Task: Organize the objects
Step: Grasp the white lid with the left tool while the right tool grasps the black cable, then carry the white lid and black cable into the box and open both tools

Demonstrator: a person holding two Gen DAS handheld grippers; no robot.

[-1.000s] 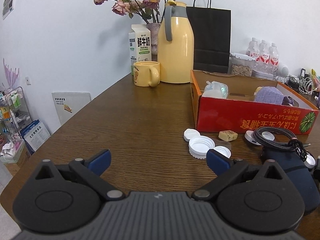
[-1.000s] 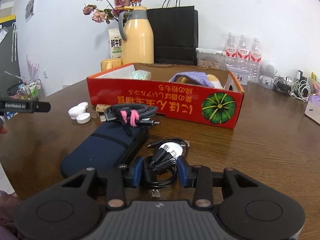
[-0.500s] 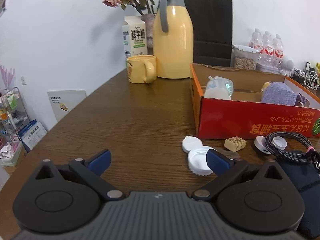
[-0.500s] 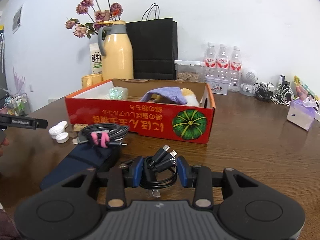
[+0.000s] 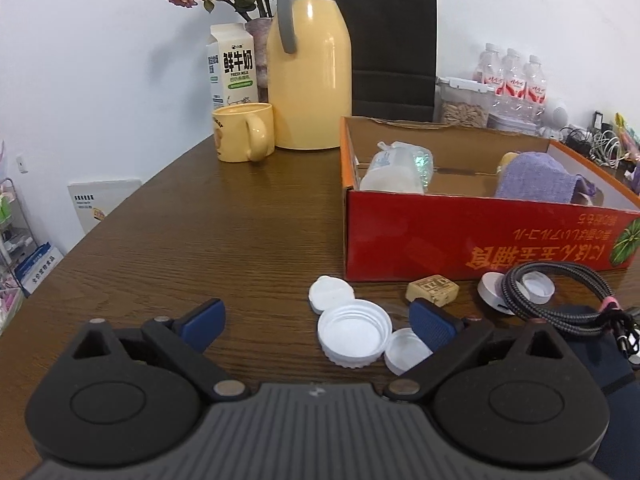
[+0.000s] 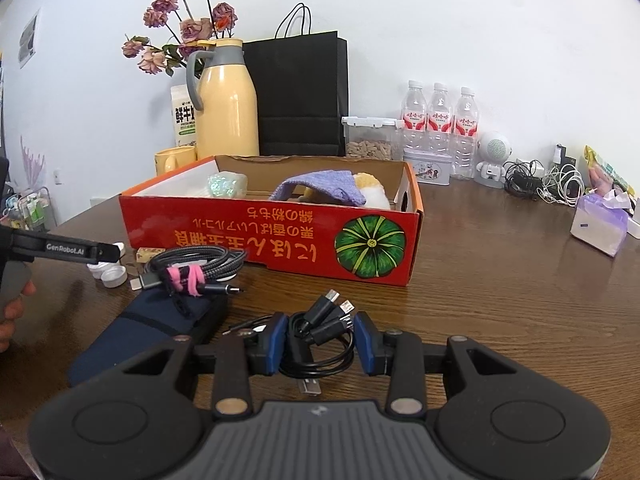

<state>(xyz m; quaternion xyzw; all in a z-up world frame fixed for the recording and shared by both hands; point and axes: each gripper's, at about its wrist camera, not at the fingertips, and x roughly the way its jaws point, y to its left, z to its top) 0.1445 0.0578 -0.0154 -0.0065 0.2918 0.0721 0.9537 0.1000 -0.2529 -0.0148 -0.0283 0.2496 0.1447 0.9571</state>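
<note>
Left gripper (image 5: 316,318): jaws wide, closing slightly; pads press on nothing. Between the pads, on the table (image 5: 192,236), lies a large white cap (image 5: 354,334), open side up. A small cap (image 5: 406,350) touches its right side and sits just beside the right pad (image 5: 432,324). A flat white lid (image 5: 330,294) touches its far-left edge. Whether either pad touches a cap cannot be told.

Right gripper (image 6: 321,340): jaws narrow, clamped on a coiled black cable (image 6: 320,344). Plugs stick up past the pads; a USB end hangs below.

Red box (image 6: 272,240): open-topped, pumpkin print, mid-table. Holds a clear plastic bag (image 5: 398,166) at the left end and a purple cloth (image 6: 324,186) over something yellow and white to the right.

In front of the box, left to right in the left view: caps, a small tan block (image 5: 432,290), a white round disc (image 5: 496,292) with a braided cable (image 6: 196,266) lying across it. The braided cable is tied with a pink strap and rests partly on a navy pouch (image 6: 148,328).

Behind the box: yellow mug (image 5: 244,132), milk carton (image 5: 232,66), yellow thermos (image 5: 310,60), dried roses (image 6: 180,36), black bag (image 6: 300,96), snack tub (image 6: 370,138), three water bottles (image 6: 438,120).

Far right of the table: a tangle of chargers (image 6: 536,182), a tissue pack (image 6: 600,224).
</note>
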